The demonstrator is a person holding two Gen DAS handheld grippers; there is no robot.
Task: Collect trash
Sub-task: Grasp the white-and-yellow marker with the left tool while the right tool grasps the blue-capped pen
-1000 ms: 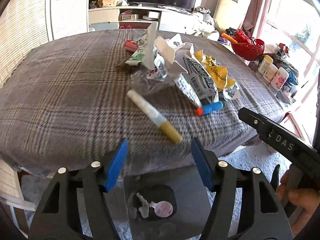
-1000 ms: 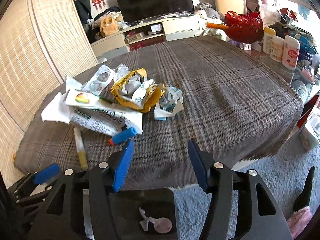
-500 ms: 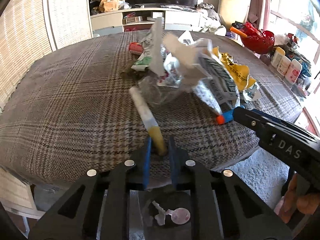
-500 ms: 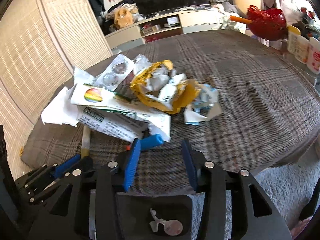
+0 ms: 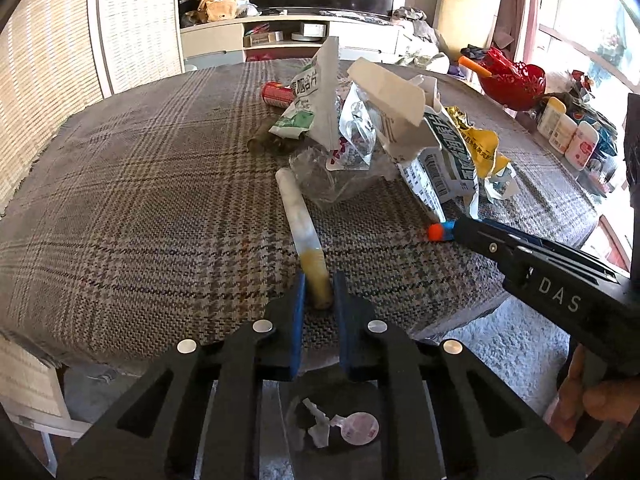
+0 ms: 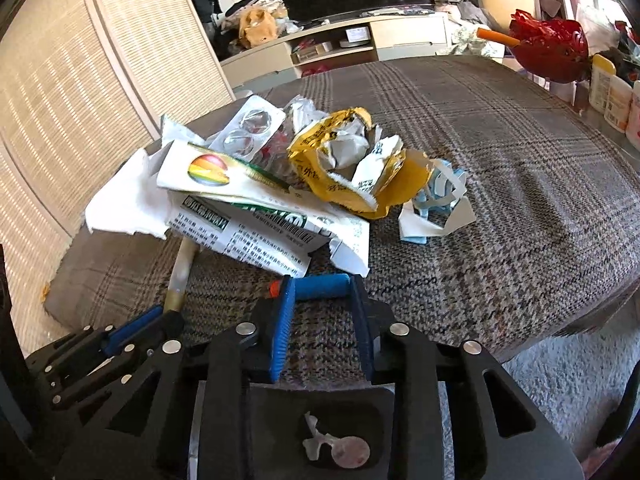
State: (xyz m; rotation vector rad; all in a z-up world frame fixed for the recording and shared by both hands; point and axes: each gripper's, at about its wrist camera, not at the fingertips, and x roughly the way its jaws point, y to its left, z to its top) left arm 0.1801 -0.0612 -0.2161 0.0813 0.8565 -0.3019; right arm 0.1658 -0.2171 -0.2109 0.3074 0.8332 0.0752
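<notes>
A white tube with a yellow end [image 5: 304, 232] lies on the plaid-covered table [image 5: 140, 200]. My left gripper [image 5: 319, 292] is shut on that yellow end. A blue foam dart with an orange tip [image 6: 320, 286] lies crosswise near the table's front edge. My right gripper [image 6: 322, 296] straddles the dart, its jaws closing. The orange tip pokes out past the left pad, and I see no firm squeeze on the dart. In the left wrist view the right gripper [image 5: 464, 228] covers most of the dart [image 5: 438, 232]. The left gripper [image 6: 160, 318] and the tube [image 6: 182, 268] show at lower left.
Behind the dart is a heap of trash: a printed white packet [image 6: 256, 236], a crumpled yellow wrapper [image 6: 344, 172], a blister pack [image 6: 248, 128] and a torn blue-white carton [image 6: 436, 208]. A red can [image 5: 276, 94] lies farther back. A red bowl [image 5: 516, 80] and bottles [image 5: 568, 136] stand at the right.
The left gripper went from wide open to shut on the tube's yellow end. The right gripper moved forward to the dart and its jaws have narrowed around it.
</notes>
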